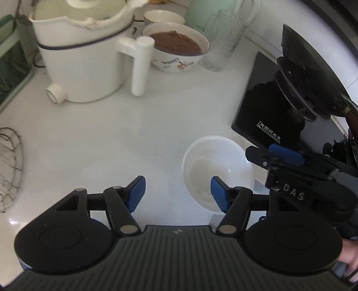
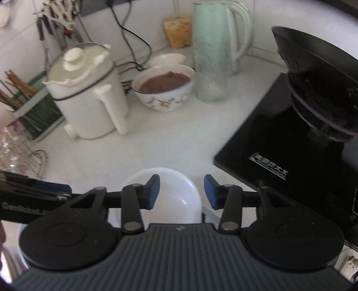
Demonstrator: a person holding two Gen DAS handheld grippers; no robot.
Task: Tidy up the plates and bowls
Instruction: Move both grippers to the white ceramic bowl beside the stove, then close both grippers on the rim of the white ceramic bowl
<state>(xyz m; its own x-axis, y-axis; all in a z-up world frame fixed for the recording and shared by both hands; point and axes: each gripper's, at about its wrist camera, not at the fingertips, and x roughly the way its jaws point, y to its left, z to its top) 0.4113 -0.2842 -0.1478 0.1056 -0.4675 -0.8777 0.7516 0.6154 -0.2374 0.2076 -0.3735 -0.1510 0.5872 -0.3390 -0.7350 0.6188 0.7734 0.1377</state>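
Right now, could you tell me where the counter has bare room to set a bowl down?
Free: the middle, between the white pot, wire rack and empty bowl. Crowded: the back, around the food bowl and glass.

Two downward wrist views, shared countertop [image 1: 94,138]

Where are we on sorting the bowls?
Nothing looks stacked yet. In hand: both hand-held grippers, left and right, stand open and empty over the empty white bowl, neither gripping it. Left: the bowl of brown food and the small bowl behind it sit untouched.
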